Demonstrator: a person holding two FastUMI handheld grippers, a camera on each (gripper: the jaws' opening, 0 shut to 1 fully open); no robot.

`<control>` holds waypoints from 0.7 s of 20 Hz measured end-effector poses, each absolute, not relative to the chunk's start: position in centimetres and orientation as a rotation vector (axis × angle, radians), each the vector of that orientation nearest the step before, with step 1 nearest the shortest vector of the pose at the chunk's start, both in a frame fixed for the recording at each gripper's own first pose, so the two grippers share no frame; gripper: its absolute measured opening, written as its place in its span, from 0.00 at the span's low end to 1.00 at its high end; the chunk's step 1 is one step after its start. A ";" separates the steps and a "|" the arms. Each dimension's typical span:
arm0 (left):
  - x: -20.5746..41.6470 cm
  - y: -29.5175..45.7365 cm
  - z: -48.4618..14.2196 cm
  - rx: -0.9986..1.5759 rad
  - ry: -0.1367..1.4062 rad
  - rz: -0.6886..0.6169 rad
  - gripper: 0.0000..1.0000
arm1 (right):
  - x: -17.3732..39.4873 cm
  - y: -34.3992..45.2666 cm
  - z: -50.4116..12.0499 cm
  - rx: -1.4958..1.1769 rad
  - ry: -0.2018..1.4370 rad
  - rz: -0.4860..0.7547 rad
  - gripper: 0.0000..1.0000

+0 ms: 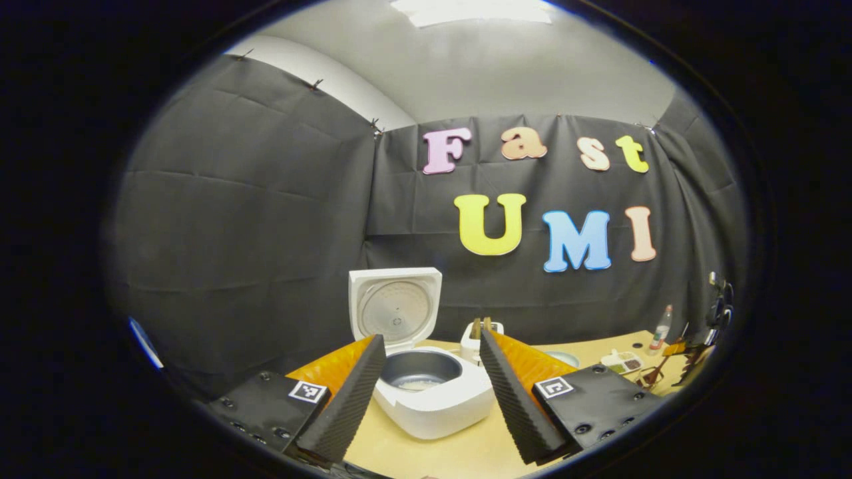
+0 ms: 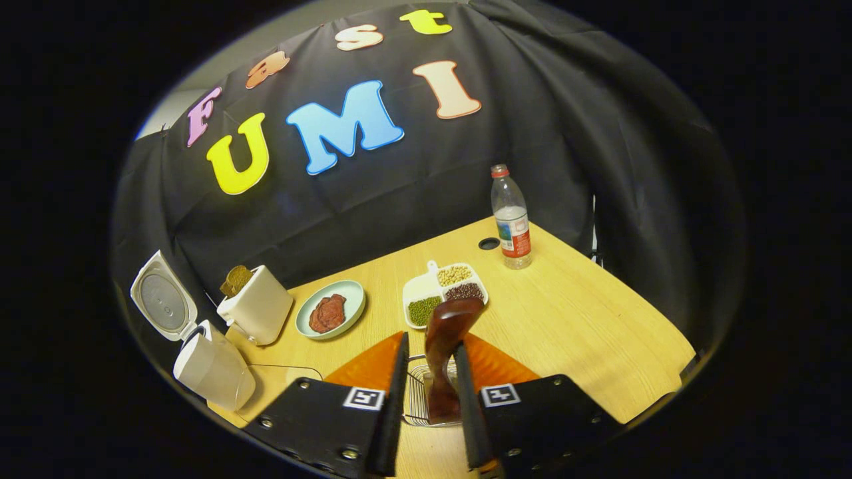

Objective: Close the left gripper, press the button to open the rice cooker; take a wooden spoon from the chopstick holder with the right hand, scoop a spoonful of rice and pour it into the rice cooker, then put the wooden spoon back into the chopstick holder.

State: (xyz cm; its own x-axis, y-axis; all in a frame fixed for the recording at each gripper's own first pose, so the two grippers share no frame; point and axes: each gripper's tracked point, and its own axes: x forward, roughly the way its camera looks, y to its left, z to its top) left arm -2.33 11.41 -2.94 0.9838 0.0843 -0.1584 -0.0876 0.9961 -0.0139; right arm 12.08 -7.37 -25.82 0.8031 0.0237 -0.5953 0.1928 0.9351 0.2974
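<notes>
The white rice cooker stands open with its lid upright, and a little white shows at the bottom of its dark pot. My left gripper is open wide and empty, with the cooker framed between its fingers. In the right gripper view the cooker sits at the far left. A dark wooden spoon stands upright in the wire chopstick holder. My right gripper straddles the spoon; the spoon rests against one finger and a narrow gap shows beside the other.
A white toaster with bread stands beside the cooker. A plate of meat, a divided dish of beans and a water bottle sit farther back on the wooden table. Black cloth walls enclose the table.
</notes>
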 end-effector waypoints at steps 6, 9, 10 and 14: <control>2.4 14.3 -2.0 -0.006 0.133 0.093 0.98 | 10.3 -10.0 -20.3 0.250 0.485 -0.181 0.98; 5.7 16.2 -2.0 0.021 0.144 0.108 1.00 | 9.1 -9.5 -16.9 0.184 0.411 -0.174 0.98; 6.9 16.8 -2.0 0.029 0.148 0.111 0.98 | 8.7 -9.2 -15.8 0.154 0.382 -0.173 0.98; 12.3 19.5 -1.5 0.021 0.151 0.120 1.00 | 7.1 -7.3 -11.8 0.052 0.288 -0.163 0.98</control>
